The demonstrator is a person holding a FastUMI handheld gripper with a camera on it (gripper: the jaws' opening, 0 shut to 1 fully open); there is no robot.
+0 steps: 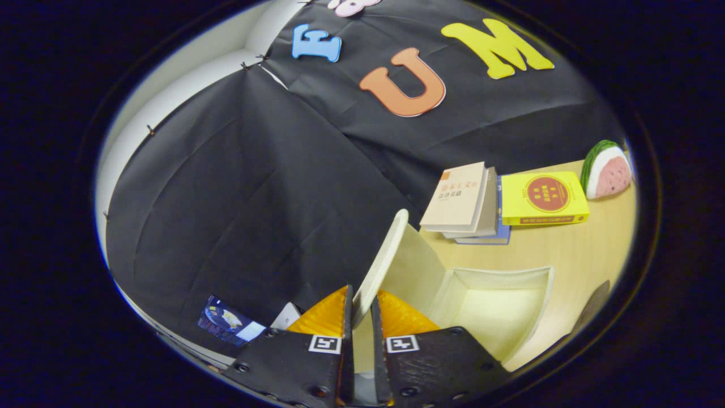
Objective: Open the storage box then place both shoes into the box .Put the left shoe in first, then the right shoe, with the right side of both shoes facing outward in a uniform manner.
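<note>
The cream storage box (498,306) stands on the wooden table just right of my fingers, its inside bare. Its lid (391,255) is swung up and stands nearly upright, edge-on to me. My gripper (361,306) is shut on the lid's lower edge, one finger on each face of it. A dark rounded shape (592,309) shows past the box's far right side; whether it is a shoe is unclear.
Beyond the box lie a stack of books (467,204) and a yellow book (544,198). A watermelon-slice toy (606,169) sits at the table's far right. A small blue card (226,322) lies left of my fingers, under the black cloth wall.
</note>
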